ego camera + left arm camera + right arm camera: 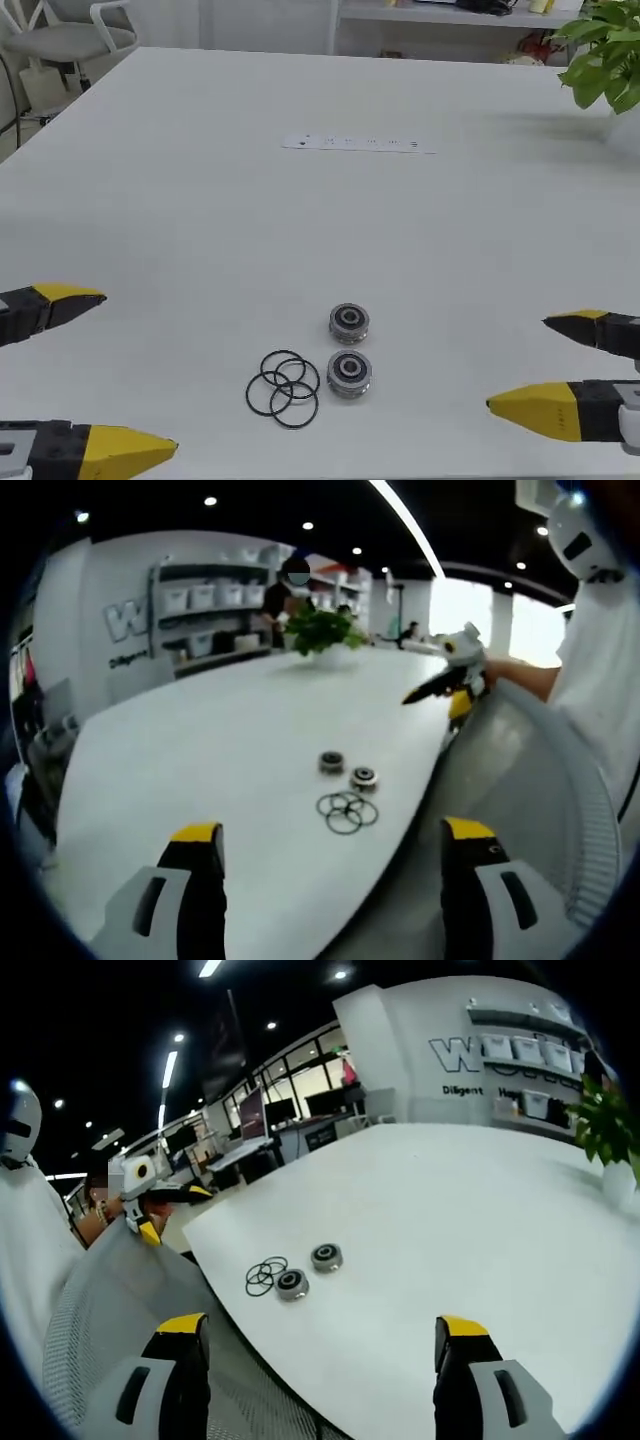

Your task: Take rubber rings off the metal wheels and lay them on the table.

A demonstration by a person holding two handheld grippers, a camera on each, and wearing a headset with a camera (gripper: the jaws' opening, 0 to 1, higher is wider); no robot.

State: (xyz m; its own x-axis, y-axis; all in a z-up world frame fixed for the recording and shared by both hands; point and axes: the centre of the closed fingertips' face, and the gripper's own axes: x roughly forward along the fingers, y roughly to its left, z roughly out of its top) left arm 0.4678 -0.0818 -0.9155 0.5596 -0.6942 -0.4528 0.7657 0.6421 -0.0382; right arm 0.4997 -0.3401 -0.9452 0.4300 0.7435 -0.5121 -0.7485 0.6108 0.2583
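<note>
1. Rubber rings [283,386] and two metal wheels lie on the wide white desk [300,220], near its front edge and between the two grippers.
2. A leafy plant [605,55] stands at the desk's far right corner, and a chair [70,40] sits beyond the far left corner.
3. The left gripper [140,370] hangs low at the desk's front left. Its yellow-tipped jaws point rightward, spread wide, with nothing between them.
4. The right gripper [516,362] is held at the front right. Its jaws point leftward, also parted wide and empty. In the left gripper view a hand [500,672] in a white sleeve holds it.
5. The far wheel [349,320] and the near wheel [349,370] lie flat with hubs up, one just behind the other. Whether either carries a ring cannot be told.
6. The rings are thin black loops, several overlapping in a loose cluster just left of the near wheel.
7. Writing: wall lettering in the right gripper view begins with a large "W", with "Diligent" below it. A pale strip [358,145] mid-desk bears marks too small to read.
</note>
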